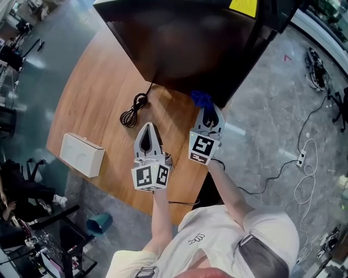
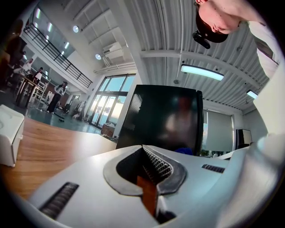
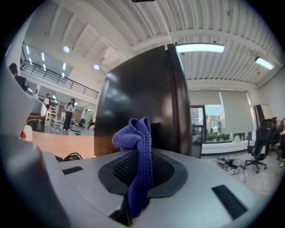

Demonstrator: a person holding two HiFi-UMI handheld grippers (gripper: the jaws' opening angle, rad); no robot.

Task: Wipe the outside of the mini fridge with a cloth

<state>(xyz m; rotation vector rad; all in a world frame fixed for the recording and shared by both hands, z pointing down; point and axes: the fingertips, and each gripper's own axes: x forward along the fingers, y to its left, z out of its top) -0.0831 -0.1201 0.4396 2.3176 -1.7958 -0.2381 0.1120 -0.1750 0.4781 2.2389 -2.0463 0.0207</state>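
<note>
Mini fridge (image 1: 185, 43) stands on the tabletop (image 1: 98, 98), upper centre of the head view, just ahead of the right hand-held gripper (image 1: 209, 111) clenching the blue cloth (image 1: 201, 99); the left hand-held gripper (image 1: 148, 130), clenched empty, sits farther back.

Nothing is readable; the yellow label (image 1: 243, 5) on the mini fridge (image 1: 185, 43) is illegible.

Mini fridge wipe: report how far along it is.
Done: the blue cloth is picked up, pinched in the right gripper. In hand: that gripper holds it close to the near corner of the mini fridge; contact can't be confirmed. Left: the wiping itself, no wiped area shows. The left gripper is shut and empty.
</note>
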